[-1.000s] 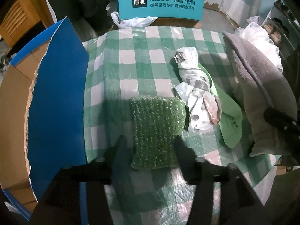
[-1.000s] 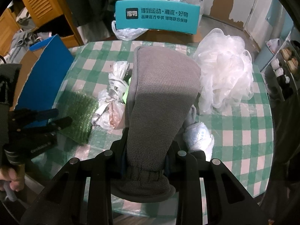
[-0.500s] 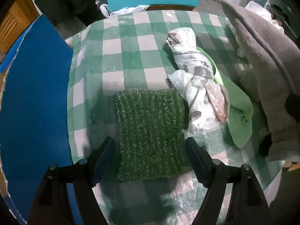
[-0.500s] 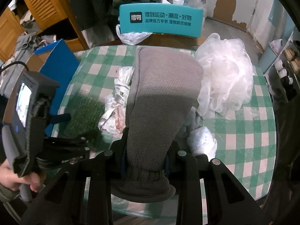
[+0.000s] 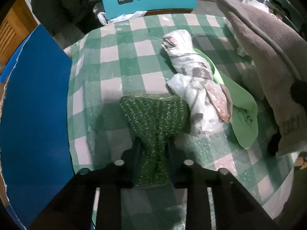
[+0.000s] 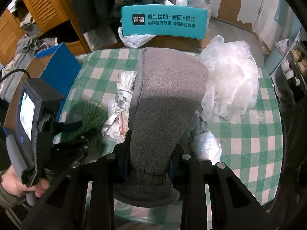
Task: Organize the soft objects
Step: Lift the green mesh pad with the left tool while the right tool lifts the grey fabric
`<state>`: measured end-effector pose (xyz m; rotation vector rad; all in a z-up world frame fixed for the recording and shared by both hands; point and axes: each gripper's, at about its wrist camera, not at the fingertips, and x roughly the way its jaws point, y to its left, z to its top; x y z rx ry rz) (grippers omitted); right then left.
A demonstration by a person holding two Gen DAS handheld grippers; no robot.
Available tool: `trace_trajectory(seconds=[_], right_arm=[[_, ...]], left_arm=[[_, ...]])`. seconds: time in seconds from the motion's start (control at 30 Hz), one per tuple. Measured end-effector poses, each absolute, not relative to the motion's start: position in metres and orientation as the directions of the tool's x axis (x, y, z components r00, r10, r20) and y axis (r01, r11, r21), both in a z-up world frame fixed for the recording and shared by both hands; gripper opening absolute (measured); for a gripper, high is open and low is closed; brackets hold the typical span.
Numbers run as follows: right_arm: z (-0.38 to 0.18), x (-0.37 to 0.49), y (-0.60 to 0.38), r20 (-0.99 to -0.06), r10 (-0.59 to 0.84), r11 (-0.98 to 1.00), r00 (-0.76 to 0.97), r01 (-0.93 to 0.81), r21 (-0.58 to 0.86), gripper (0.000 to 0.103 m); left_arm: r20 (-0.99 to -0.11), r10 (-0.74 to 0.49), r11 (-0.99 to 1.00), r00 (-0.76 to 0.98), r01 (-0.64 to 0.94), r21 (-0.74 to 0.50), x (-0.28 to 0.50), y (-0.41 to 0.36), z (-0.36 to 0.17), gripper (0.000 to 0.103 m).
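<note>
**Both grippers clamped on soft things over the checked desk**

The left gripper (image 5: 154,143), low in the centre of its own view, is closing its jaws on the green mesh pad (image 5: 153,115), which bunches in at the waist between them and fans out wider above. Just to the right of the pad lies a crumpled plastic bundle (image 5: 197,95) on a light green sheet (image 5: 243,118). A blue box flap (image 5: 34,95) stands along the left edge. In the right wrist view, the right gripper (image 6: 151,163) has its jaws tight on the cuff end of a grey fleece piece (image 6: 167,99), held up over the green-checked desk (image 6: 255,141). A white mesh puff (image 6: 230,80) sits at upper right.
</note>
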<state>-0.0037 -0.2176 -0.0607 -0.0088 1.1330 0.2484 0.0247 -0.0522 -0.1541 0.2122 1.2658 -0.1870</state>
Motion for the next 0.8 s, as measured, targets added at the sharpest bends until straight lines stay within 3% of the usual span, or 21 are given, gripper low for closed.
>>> trace_trajectory(seconds=[0.17, 0.8], right_arm=[[-0.059, -0.004, -0.216, -0.895, 0.183, 0.973, 0.406, -0.207, 0.105, 0.029], [-0.045, -0.012, -0.211, -0.883, 0.158, 0.973, 0.441, -0.222, 0.063, 0.029]], left_arm=[[-0.951, -0.028, 0.962, 0.309, 0.266, 0.058, 0.026, -0.053, -0.149, 0.017], [-0.904, -0.073, 0.967, 0.421, 0.251, 0.038, -0.004, -0.042, -0.087, 0.017]])
